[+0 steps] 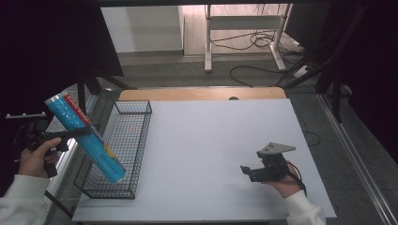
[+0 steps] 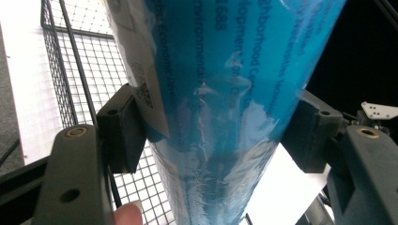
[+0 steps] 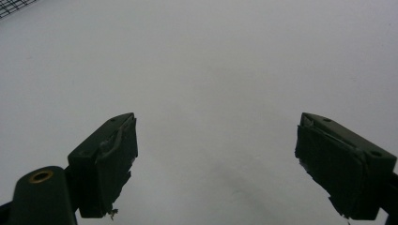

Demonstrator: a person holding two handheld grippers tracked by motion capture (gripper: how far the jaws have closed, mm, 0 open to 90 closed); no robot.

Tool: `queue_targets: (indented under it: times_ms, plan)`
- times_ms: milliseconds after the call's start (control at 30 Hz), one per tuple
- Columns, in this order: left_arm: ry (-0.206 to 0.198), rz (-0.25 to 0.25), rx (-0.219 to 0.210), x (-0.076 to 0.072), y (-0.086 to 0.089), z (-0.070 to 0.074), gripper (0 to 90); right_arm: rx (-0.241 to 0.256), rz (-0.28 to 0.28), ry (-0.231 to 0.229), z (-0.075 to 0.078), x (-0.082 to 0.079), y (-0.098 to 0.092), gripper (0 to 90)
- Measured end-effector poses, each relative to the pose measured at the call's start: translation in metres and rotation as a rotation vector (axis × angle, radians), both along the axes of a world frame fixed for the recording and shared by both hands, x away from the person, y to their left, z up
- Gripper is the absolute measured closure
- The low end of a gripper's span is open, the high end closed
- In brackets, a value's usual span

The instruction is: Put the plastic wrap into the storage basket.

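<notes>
Left gripper view: blue roll [image 2: 225, 93] clamped between left gripper [image 2: 216, 136] fingers; right gripper [image 3: 216, 164] fingers spread, empty.

In the left gripper view the blue roll [image 2: 225, 108] is cut off by the top and bottom edges, so neither end is seen; its printed lettering is partly cropped and cannot be read whole; part of the wire basket [image 2: 75, 89] is hidden behind it; in the high view the label print on the roll is too small to be read.
</notes>
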State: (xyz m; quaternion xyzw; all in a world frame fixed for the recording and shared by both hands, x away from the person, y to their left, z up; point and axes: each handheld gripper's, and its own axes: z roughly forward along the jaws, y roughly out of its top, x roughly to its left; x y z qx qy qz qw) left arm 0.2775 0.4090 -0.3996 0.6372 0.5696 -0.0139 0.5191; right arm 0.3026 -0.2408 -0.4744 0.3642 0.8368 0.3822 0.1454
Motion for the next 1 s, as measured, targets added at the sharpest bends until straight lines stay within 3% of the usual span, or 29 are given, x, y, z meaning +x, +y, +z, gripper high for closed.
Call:
queue_targets:
  times_ms: [233, 500, 733, 1000]
  plan:
    - [0.033, -0.03, 0.033, 0.005, -0.007, -0.008, 32.1, -0.002, -0.001, 0.0, 0.0, 0.0, 0.0, 13.8]
    - [0.096, -0.042, 0.073, 0.026, -0.024, -0.025, 32.1, -0.006, -0.002, 0.001, 0.0, 0.0, 0.0, 13.8]
    - [0.128, -0.02, 0.068, 0.047, -0.034, -0.03, 32.0, -0.01, -0.002, 0.001, 0.0, 0.001, 0.0, 13.8]
    - [0.165, 0.04, 0.063, 0.072, -0.048, -0.043, 31.9, -0.012, -0.002, 0.003, -0.001, 0.0, 0.001, 13.8]
